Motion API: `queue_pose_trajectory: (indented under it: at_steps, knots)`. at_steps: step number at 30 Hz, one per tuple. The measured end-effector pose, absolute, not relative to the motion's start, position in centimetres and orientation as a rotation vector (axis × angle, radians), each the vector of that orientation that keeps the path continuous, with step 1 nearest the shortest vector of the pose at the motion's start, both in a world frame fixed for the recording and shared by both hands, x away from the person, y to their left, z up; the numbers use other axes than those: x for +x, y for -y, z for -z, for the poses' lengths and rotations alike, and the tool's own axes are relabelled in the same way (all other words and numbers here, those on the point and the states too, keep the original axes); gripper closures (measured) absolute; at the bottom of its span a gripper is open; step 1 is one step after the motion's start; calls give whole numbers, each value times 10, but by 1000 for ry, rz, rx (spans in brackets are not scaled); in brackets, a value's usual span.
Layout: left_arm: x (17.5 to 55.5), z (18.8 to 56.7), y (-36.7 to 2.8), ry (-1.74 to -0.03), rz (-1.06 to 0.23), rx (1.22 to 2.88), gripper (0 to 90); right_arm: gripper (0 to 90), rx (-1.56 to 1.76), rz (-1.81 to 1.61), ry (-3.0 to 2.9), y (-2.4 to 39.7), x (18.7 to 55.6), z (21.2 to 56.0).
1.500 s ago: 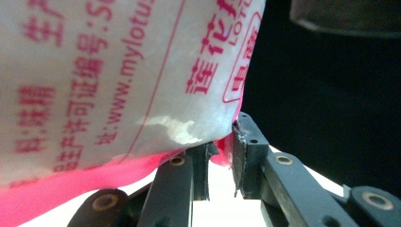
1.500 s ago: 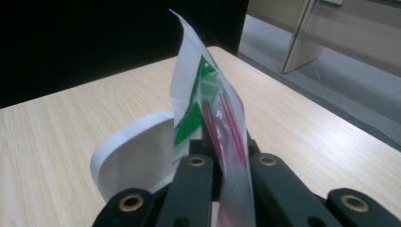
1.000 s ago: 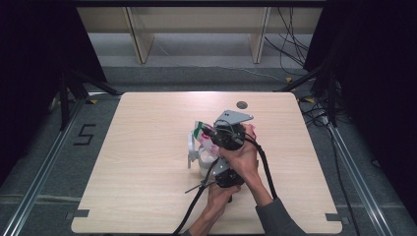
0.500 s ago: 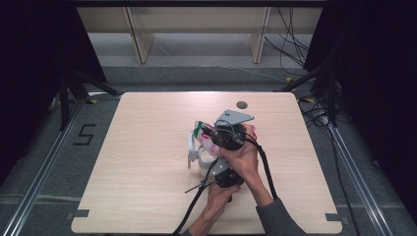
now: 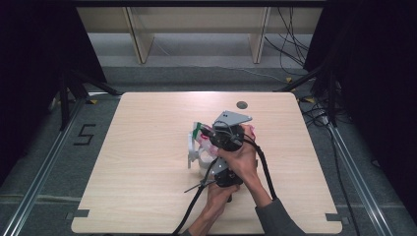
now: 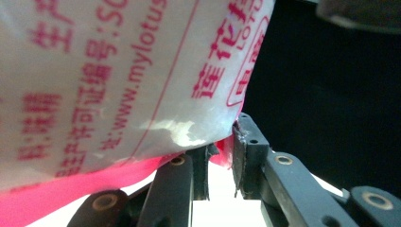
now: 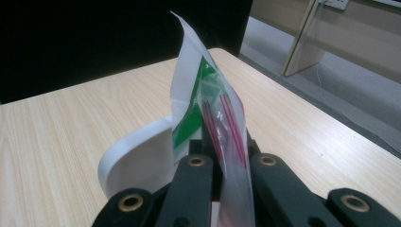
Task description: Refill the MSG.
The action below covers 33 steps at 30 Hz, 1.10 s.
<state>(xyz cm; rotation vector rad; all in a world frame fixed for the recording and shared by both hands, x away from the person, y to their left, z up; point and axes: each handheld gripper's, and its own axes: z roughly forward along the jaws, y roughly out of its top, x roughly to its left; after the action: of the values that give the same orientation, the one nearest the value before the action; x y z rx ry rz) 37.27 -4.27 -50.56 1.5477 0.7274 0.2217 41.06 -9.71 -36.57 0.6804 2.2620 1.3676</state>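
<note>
A clear plastic bag (image 5: 205, 143) with pink print and a green strip hangs above the middle of the wooden table (image 5: 147, 162). In the right gripper view, my right gripper (image 7: 222, 156) is shut on the bag's upper edge (image 7: 208, 104), where green and red stripes stand up between the jaws. The right gripper (image 5: 206, 132), with its grey plate, sits above the left one in the high view. My left gripper (image 6: 220, 158) is shut on the pink lower edge of the bag (image 6: 118, 71), close below it. A hand holds the left gripper (image 5: 212, 160) nearer the front edge.
A white curved plastic piece (image 5: 191, 147) sits just left of the bag, with its rounded rim (image 7: 137, 161) beside my right jaws. A dark round hole (image 5: 241, 104) marks the table's far side. Black cables (image 5: 265, 167) trail toward the front edge.
</note>
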Motion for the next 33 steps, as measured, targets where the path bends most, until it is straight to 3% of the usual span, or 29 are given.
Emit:
queue_pose_trajectory:
  at_steps: [33]
  knots:
    - [372, 505, 42, -712, -213, 1536, 778, 895, 682, -1374, -2276, 97, 409, 363]
